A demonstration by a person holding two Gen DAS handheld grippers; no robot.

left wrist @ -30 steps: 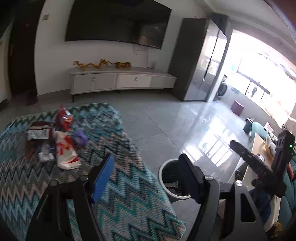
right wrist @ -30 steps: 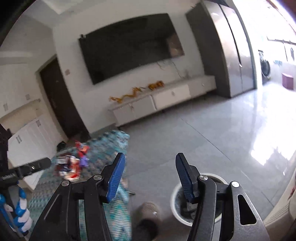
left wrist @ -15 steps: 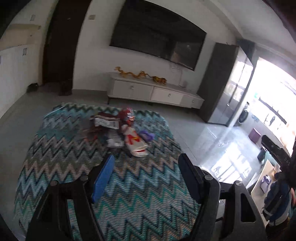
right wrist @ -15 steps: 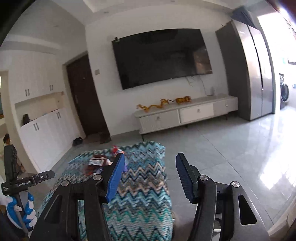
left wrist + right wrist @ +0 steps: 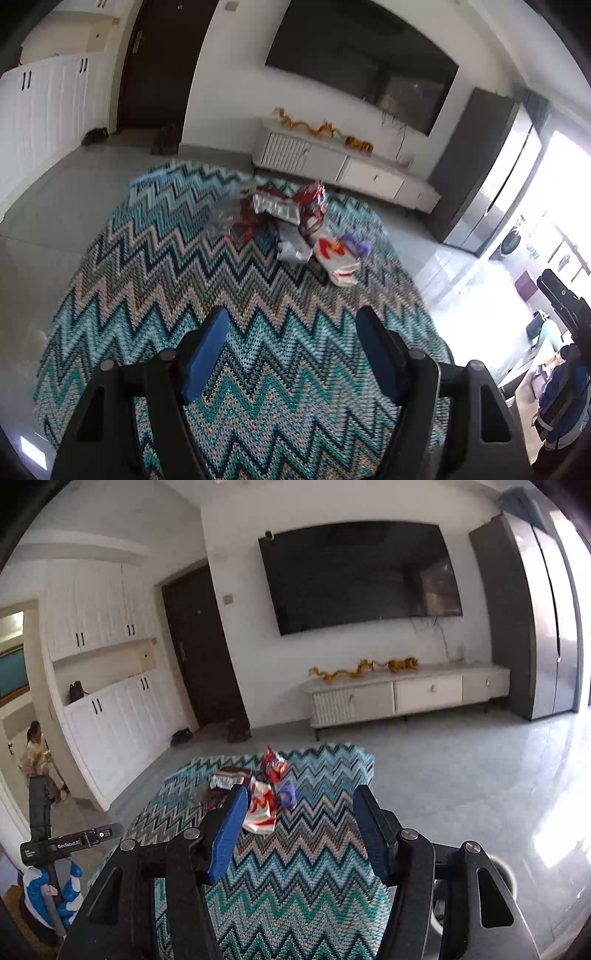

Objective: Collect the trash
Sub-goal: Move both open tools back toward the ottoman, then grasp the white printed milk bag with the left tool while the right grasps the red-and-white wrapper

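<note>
A knitted-looking zigzag cloth [image 5: 258, 369] is covering the low table, its weave showing rough and matt. On it, glossy crinkled plastic wrappers [image 5: 306, 206] and a smooth white-and-red paper bag [image 5: 338, 258] are catching light. The floor tiles [image 5: 461, 775] are gleaming, polished and reflective. The gripper fingers [image 5: 205, 350] are showing matt blue pads on black plastic arms with metal screws.

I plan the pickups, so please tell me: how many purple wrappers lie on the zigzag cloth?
1. The purple wrapper lies at the right edge of the trash pile, beside the white-and-red bag. More may be hidden under the pile.
</note>
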